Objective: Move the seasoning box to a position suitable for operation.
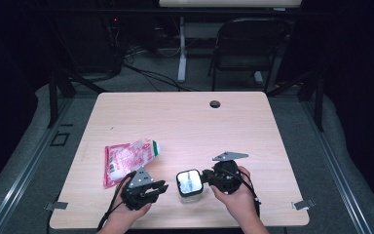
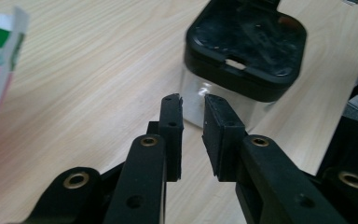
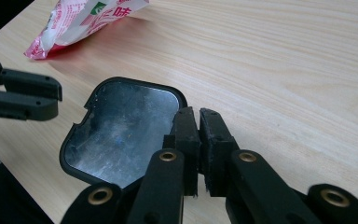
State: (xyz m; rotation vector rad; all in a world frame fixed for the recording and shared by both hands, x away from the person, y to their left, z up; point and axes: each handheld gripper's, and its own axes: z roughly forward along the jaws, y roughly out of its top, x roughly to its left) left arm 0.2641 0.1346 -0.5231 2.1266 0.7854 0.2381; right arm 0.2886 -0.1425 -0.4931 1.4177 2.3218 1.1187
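Clear jar with black lid stands near edge of surface, between tools. Right tool nearly shut, pinching lid rim at jar's right. Left tool narrow, empty, just left of jar. Bag far-left.

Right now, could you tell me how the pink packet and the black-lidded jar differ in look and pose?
The pink packet is soft, crinkled and printed in pink, white and green; the black-lidded jar is rigid, with clear walls. The packet lies flat, while the jar stands upright. The packet lies apart from the left gripper; the right gripper is at the jar's lid. Both rest on the table.
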